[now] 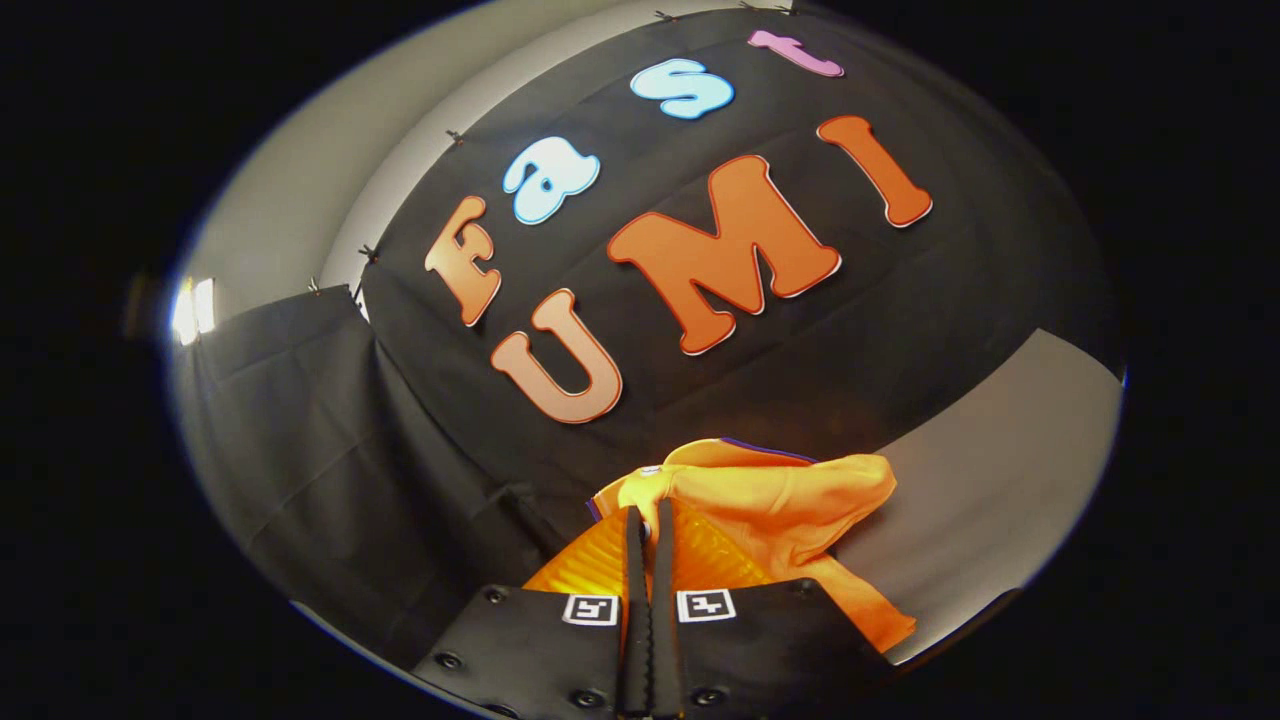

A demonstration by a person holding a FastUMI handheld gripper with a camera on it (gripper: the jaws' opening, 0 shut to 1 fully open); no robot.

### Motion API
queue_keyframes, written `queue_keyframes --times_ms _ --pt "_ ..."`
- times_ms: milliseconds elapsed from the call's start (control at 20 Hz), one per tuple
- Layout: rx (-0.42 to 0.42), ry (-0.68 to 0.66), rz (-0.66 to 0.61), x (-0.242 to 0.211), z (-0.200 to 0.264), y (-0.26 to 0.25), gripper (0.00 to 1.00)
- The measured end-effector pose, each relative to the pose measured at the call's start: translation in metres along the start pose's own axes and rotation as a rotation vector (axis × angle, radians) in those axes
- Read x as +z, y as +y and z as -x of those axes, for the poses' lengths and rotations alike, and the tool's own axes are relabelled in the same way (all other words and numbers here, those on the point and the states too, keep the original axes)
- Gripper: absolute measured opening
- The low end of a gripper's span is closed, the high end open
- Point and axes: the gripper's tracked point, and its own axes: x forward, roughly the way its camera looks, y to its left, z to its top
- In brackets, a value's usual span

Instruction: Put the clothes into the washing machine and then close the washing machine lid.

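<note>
Orange garment (790, 500) pinched between closed fingers (636, 560), its lower folds hidden

We are seeing the gripper (650, 520) fingers hiding part of the orange garment (790, 500); its near folds are lying behind them

The orange garment (790, 500) is soft, matt woven cloth, crumpled into folds, with a ribbed, slightly shiny patch beside the tongs (650, 525), whose fingers pinch it tightly. The worktop (1000, 480) looks smooth, matt grey. The booth wall (330, 450) is matt, creased cloth.
</note>
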Motion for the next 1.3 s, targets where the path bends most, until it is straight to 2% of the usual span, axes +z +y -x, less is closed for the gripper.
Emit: queue_keyframes --times_ms 350,600,1050,1300 --pt "0.047 0.050 0.038 -0.046 -0.031 0.058 0.08" --pt "0.051 0.094 0.004 -0.095 -0.064 0.065 0.08" --pt "-0.022 0.185 -0.025 -0.208 -0.132 0.018 0.08" --pt "-0.113 0.239 -0.031 -0.263 -0.172 -0.024 0.08"
